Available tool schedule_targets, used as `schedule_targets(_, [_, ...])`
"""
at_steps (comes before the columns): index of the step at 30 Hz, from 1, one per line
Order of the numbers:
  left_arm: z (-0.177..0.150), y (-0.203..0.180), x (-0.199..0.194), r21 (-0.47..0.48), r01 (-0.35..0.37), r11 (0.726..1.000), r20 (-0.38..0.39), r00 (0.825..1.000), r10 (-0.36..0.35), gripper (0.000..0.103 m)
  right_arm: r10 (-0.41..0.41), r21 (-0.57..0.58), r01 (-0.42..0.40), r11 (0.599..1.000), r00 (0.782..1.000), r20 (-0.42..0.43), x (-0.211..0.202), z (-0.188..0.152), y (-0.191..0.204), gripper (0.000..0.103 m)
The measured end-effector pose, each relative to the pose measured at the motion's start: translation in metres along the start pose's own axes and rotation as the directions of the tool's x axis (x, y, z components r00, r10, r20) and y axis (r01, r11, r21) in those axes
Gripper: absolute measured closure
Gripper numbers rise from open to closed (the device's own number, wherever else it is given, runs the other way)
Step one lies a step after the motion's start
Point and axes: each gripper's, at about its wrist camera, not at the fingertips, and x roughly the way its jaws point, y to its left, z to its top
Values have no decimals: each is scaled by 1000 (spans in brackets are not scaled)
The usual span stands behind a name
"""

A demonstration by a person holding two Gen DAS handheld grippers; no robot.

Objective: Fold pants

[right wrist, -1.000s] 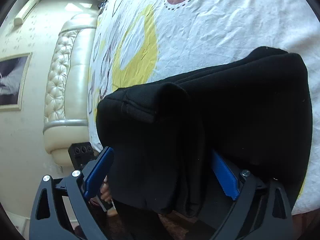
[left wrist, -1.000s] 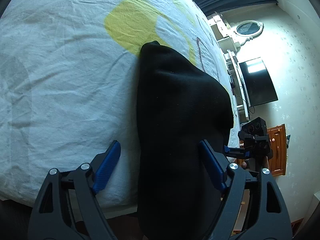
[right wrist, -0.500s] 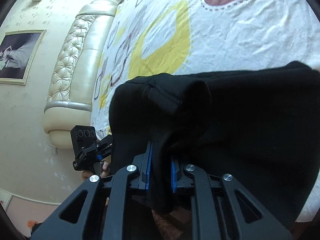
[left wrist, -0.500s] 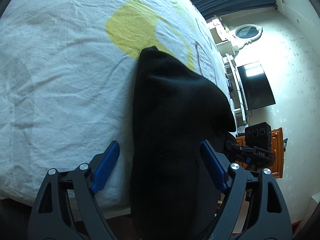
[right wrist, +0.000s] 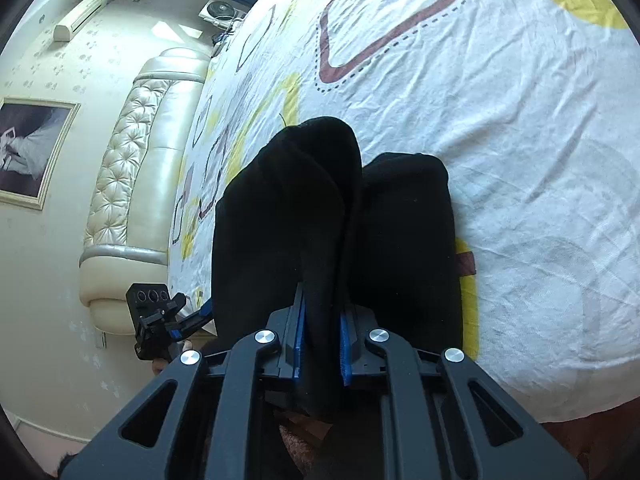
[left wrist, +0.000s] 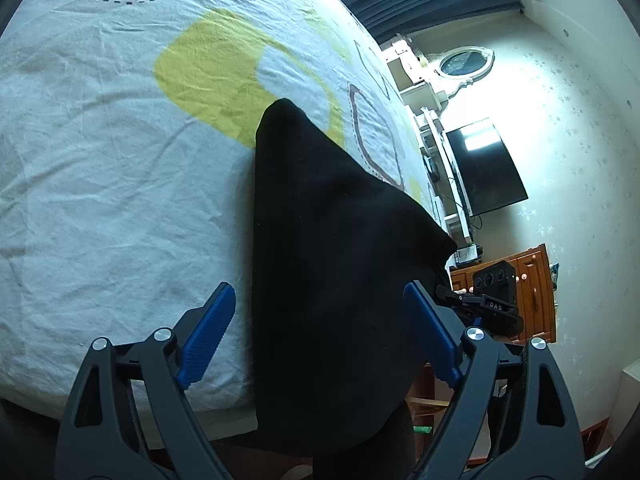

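Note:
The black pants (left wrist: 336, 248) lie folded on the patterned bed sheet (left wrist: 100, 160), one end hanging over the bed's near edge. My left gripper (left wrist: 320, 312) is open, its blue fingers on either side of the pants without pinching them. My right gripper (right wrist: 322, 320) is shut on a bunched fold of the black pants (right wrist: 320, 208) and holds it raised off the sheet (right wrist: 520, 140). The right gripper also shows in the left wrist view (left wrist: 492, 292), at the pants' far corner. The left gripper shows in the right wrist view (right wrist: 160, 312).
A padded cream headboard (right wrist: 132, 168) stands at one end of the bed. A dark TV (left wrist: 484, 168), white shelves and an orange wooden cabinet (left wrist: 532, 276) stand along the wall beyond the bed's other end.
My right gripper has shut on a fold of the pants and lifted it, so the cloth rises into a peak. My left gripper has stayed open around the pants.

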Motion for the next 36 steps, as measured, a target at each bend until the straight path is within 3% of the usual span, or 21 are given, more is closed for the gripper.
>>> schedule_targets(4, [-5, 0, 3, 2, -6, 1000, 1, 1000, 6, 17, 16, -18, -16, 1000, 1000, 17, -1, 1, 1, 89])
schedule_targets(7, [-5, 5, 6, -17, 5, 1000, -15, 1000, -5, 17, -87, -50, 88, 995, 996, 16, 3, 2, 0, 89])
schedule_targets(10, [-8, 10, 7, -38, 9, 999, -36, 999, -10, 17, -70, 10, 69, 998, 997, 18, -3, -1, -15, 79])
schedule_targets(11, [-9, 11, 8, -40, 10, 999, -42, 999, -12, 17, -67, 14, 67, 998, 997, 34, -9, -4, -16, 74])
schedule_targets(13, [-10, 14, 10, -43, 10, 999, -58, 998, -13, 17, -29, 22, 28, 999, 997, 72, -21, -11, -19, 47])
schedule_targets(14, [-11, 16, 13, -46, 7, 999, -67, 998, -10, 17, -7, 29, 5, 1000, 996, 89, -25, -15, -20, 26])
schedule_targets(17, [-12, 17, 17, -49, 11, 999, -75, 997, -15, 17, -71, 34, 68, 997, 992, 102, -31, -27, -29, 23])
schedule_targets(19, [-15, 15, 17, -44, 25, 999, -82, 996, -29, 17, -74, 53, 68, 996, 990, 122, -34, -32, -40, 23])
schedule_targets(23, [-19, 14, 19, -34, 45, 998, -88, 995, -48, 16, 89, 155, -110, 982, 987, 134, -26, -40, -71, 23])
schedule_targets(26, [-21, 15, 22, -61, 88, 994, -98, 991, -94, 16, 241, 147, -248, 958, 969, 60, -5, -43, -72, 22])
schedule_targets(29, [-27, 15, 27, -74, 118, 990, -105, 987, -125, 15, 273, 144, -276, 950, 961, 42, 13, -46, -73, 16])
schedule_targets(32, [-29, 11, 27, -44, 111, 993, -95, 989, -115, 15, 378, 205, -389, 898, 921, 93, 14, -48, -91, 14])
schedule_targets(34, [-31, 7, 28, -14, 86, 996, -87, 992, -87, 15, 456, 255, -473, 843, 881, 126, 13, -51, -104, 14])
schedule_targets(36, [-35, 0, 31, 39, 51, 998, -83, 995, -48, 15, 525, 332, -559, 759, 828, 194, 15, -60, -118, 14])
